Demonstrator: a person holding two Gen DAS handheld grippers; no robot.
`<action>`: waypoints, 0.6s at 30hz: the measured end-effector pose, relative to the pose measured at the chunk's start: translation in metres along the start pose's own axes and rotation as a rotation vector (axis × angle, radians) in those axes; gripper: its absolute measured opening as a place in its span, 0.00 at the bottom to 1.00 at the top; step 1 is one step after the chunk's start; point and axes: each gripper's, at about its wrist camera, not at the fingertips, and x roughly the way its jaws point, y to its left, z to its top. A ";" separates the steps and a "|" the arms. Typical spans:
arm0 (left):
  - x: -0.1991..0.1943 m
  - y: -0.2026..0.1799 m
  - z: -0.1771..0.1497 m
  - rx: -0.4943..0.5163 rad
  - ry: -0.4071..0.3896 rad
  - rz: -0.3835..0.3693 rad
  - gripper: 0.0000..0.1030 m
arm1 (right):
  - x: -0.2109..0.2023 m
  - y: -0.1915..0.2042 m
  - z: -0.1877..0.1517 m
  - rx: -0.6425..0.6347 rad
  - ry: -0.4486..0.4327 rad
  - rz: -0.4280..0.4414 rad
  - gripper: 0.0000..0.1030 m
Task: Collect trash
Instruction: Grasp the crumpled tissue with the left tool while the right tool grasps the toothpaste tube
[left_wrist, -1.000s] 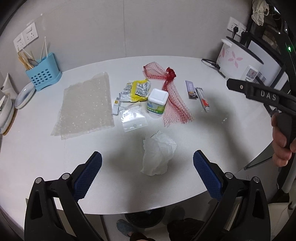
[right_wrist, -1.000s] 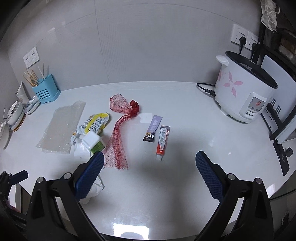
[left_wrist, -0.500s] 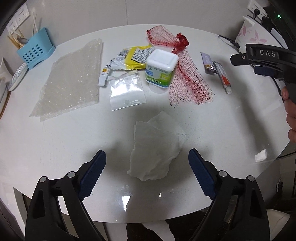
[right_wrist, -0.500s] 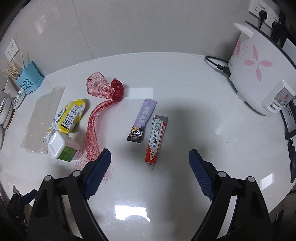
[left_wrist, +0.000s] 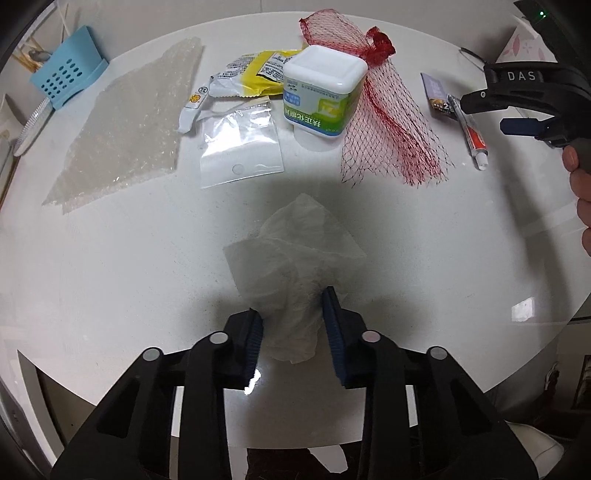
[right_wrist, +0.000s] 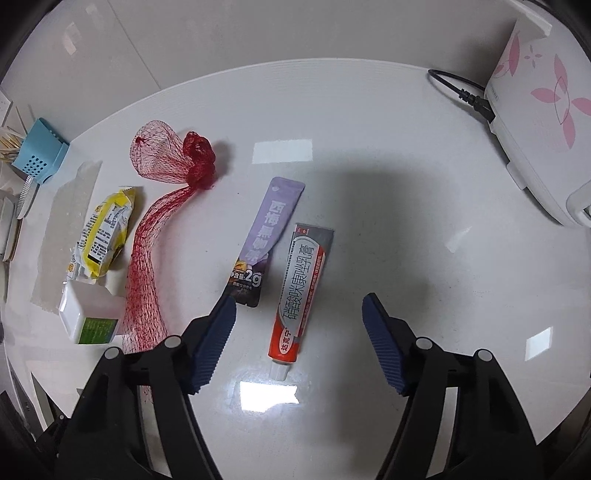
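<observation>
My left gripper (left_wrist: 293, 325) is shut on the near end of a crumpled white tissue (left_wrist: 295, 254) lying on the white table (left_wrist: 110, 277). My right gripper (right_wrist: 297, 332) is open low over the table, its fingers either side of a red-and-grey ointment tube (right_wrist: 299, 291); it also shows in the left wrist view (left_wrist: 517, 114). A purple sachet (right_wrist: 266, 240) lies just left of the tube. Other trash: red mesh net (left_wrist: 388, 110), white tub (left_wrist: 321, 96), yellow wrapper (left_wrist: 258, 72), clear zip bag (left_wrist: 240, 144), bubble wrap (left_wrist: 125, 129).
A white rice cooker (right_wrist: 539, 110) with pink flowers and its black cord (right_wrist: 461, 92) stand at the table's right. A blue utensil holder (left_wrist: 66, 81) and dishes sit at the far left. The table's near edge runs just under both grippers.
My left gripper moved down and forward and closed on the tissue. My right gripper dropped lower towards the ointment tube and narrowed a little, still open.
</observation>
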 end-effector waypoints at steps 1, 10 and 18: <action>0.000 -0.001 0.000 0.000 0.002 -0.002 0.15 | 0.002 0.000 0.001 0.001 0.007 0.002 0.62; -0.012 0.010 -0.004 -0.027 -0.014 0.002 0.08 | 0.018 0.000 0.005 0.010 0.059 -0.005 0.48; -0.028 0.023 -0.007 -0.059 -0.045 0.006 0.08 | 0.021 -0.003 0.005 0.035 0.071 -0.011 0.33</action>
